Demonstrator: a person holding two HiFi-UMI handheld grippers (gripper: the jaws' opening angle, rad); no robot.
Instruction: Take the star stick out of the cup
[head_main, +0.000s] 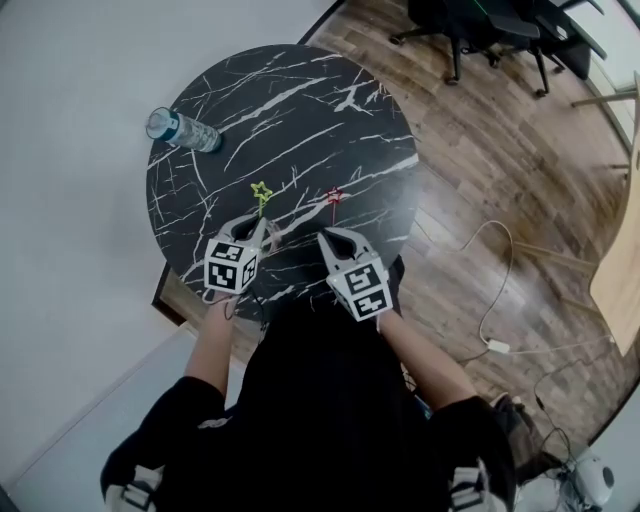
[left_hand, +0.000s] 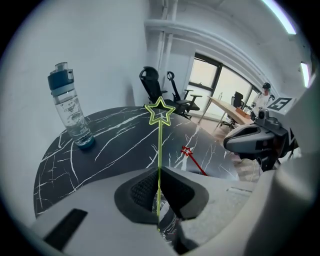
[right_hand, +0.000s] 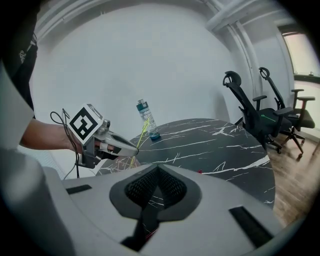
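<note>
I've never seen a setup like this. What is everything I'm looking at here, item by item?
Round black marble table with white veins: one, black and white, in front of the person.
Clear plastic water bottle with a blue cap: one, clear and blue, standing near the table's far left edge.
Thin yellow-green star stick: one, yellow-green, upright, clamped in the left gripper.
Thin red star stick: one, red, low over the table just ahead of the right gripper, seemingly not held.
Black office chairs: two, black, on the wooden floor beyond the table.
Light wooden desk: one, pale wood, right of the table.
White cable with adapter: one, white, on the floor.
Left gripper: one, grey, shut on the yellow-green stick.
Right gripper: one, grey, jaws together.
</note>
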